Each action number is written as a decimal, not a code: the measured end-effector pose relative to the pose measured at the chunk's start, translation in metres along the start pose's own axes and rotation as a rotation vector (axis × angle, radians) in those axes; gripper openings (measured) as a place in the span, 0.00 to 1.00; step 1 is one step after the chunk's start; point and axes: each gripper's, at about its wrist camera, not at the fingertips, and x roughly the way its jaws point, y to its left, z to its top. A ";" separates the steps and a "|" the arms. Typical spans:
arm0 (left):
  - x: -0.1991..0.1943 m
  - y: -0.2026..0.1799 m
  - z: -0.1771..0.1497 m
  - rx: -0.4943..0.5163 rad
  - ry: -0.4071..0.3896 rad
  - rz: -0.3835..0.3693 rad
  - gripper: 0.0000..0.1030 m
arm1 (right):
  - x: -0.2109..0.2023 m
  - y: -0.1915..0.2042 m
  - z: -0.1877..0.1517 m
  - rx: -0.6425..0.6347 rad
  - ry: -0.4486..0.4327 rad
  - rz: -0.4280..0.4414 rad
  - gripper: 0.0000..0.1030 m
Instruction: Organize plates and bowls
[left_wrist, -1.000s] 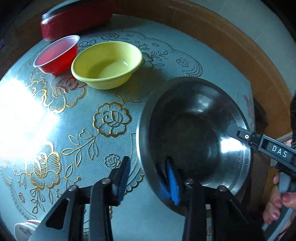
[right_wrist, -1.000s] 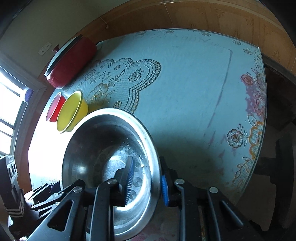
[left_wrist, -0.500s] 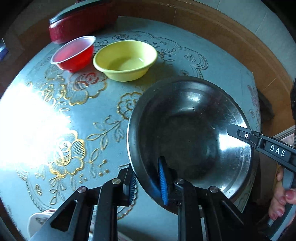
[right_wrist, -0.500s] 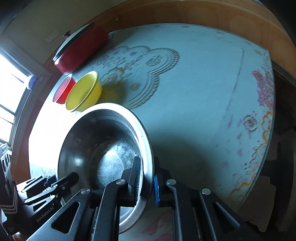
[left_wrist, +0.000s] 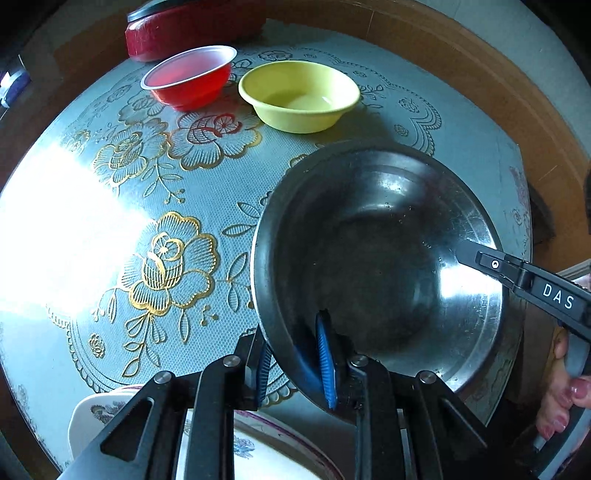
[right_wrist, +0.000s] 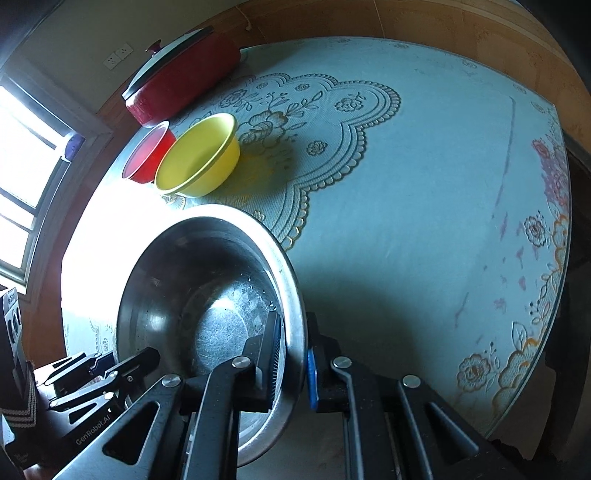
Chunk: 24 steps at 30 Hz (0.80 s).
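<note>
Left wrist view is showing the left gripper (left_wrist: 295, 363) clamping the near rim of a big steel bowl (left_wrist: 369, 258), one blue pad sitting inside the bowl and the other pressing on the outside wall. The right gripper (right_wrist: 291, 360) is pinching the opposite side of the same rim, its black finger lying inside the bowl and its blue pad sitting against the outside; in the left wrist view one of its black fingers, marked DAS, is reaching in over the far right edge, with a person's hand (left_wrist: 561, 398) wrapping its handle. The steel bowl is tilting between the two grippers over the near part of the table (right_wrist: 424, 221), which is wearing a pale blue cloth with gold flowers, and strong sunlight is glaring off the cloth on the left. A white plate (left_wrist: 258, 450) with a dark patterned rim is lying at the near edge, right under the left gripper and partly hidden by it. Farther back a yellow bowl (left_wrist: 299, 96) and a red plastic bowl (left_wrist: 188, 77) are sitting side by side, very close, though I cannot tell whether they are touching. Behind them a red pot (right_wrist: 181, 81) with a dark lid is resting at the far edge of the table, close to the wall
</note>
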 end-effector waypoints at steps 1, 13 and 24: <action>-0.001 -0.001 -0.003 0.004 0.001 0.000 0.23 | 0.000 0.001 -0.001 0.002 0.001 -0.003 0.11; -0.022 -0.002 -0.013 -0.001 -0.017 -0.031 0.43 | -0.026 0.000 -0.012 0.015 -0.021 -0.006 0.30; -0.059 0.032 0.033 -0.115 -0.160 0.030 0.73 | -0.054 -0.010 0.047 -0.066 -0.093 -0.064 0.30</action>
